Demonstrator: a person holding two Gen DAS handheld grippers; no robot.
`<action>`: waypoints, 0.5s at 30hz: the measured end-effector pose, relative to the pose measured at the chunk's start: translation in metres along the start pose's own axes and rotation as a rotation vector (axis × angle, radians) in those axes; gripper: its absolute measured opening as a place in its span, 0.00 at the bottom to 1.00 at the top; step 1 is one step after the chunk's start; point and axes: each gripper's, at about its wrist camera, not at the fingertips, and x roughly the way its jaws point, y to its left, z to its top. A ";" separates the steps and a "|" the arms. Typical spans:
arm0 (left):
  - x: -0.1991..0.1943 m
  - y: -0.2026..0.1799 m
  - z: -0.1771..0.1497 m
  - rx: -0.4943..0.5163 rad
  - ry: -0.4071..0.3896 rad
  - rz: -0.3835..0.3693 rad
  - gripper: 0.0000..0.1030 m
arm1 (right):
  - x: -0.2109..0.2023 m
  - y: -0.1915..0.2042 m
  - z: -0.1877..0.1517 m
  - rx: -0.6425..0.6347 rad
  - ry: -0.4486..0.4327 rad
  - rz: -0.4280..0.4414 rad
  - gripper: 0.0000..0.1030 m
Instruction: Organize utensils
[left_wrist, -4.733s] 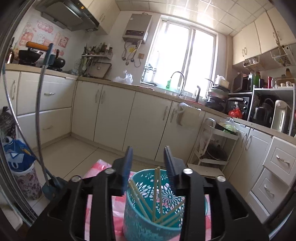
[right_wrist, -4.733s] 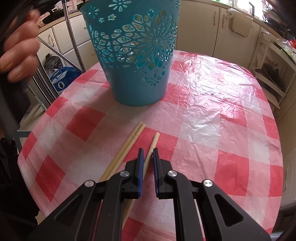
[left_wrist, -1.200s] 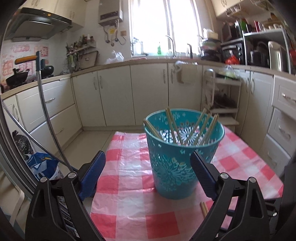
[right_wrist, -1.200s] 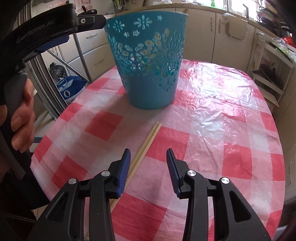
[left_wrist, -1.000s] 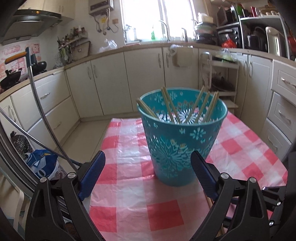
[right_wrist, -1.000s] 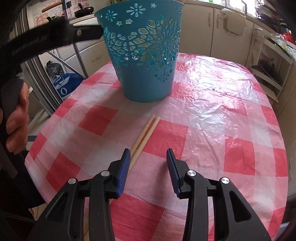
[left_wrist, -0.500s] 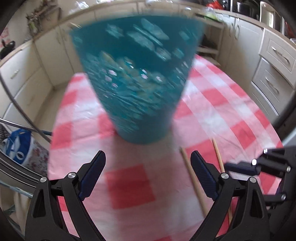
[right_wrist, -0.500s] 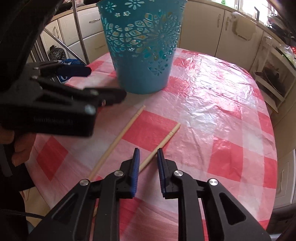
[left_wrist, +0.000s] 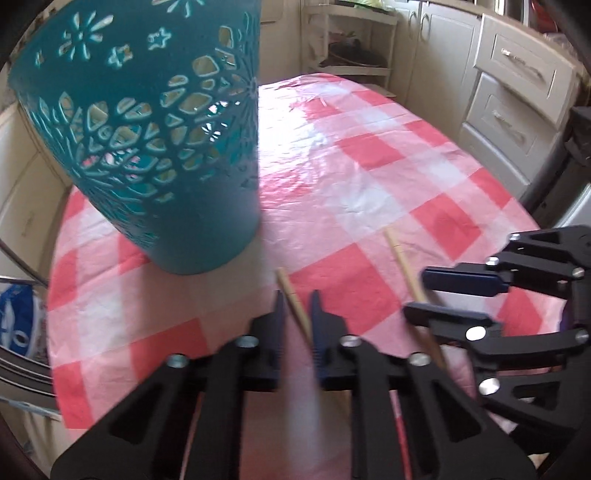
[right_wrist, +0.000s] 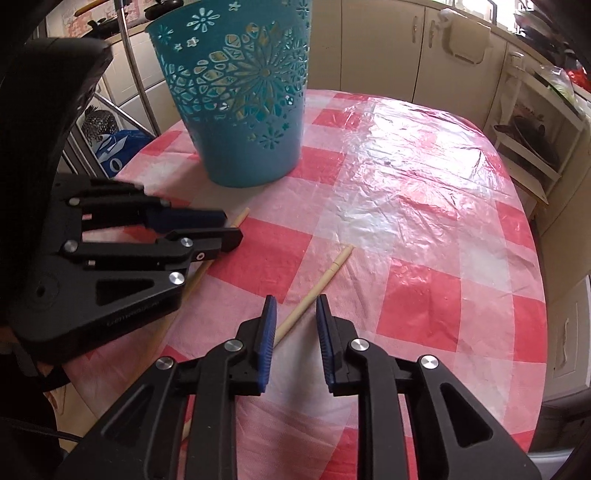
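Chopsticks (right_wrist: 320, 286) now apart, each between closer-set jaws

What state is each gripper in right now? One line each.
Left gripper: nearly closed around a pale wooden chopstick; actual grip cannot be told.
Right gripper: open, straddling a second wooden chopstick.

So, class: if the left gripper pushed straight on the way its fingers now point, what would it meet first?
The pale wooden chopstick lying between the left gripper fingers on the red-and-white checked tablecloth. Beyond its tip, probably bare cloth just right of the teal cut-out plastic basket, though depth is unclear.
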 end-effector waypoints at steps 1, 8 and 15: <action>-0.001 0.004 0.000 -0.033 -0.002 -0.030 0.07 | 0.000 0.001 0.000 0.005 -0.004 -0.001 0.25; -0.005 0.042 -0.001 -0.211 -0.063 -0.021 0.05 | 0.004 0.019 0.004 -0.092 -0.018 0.011 0.17; 0.000 0.066 -0.005 -0.304 -0.022 0.018 0.08 | 0.007 0.013 0.011 -0.025 0.002 0.016 0.18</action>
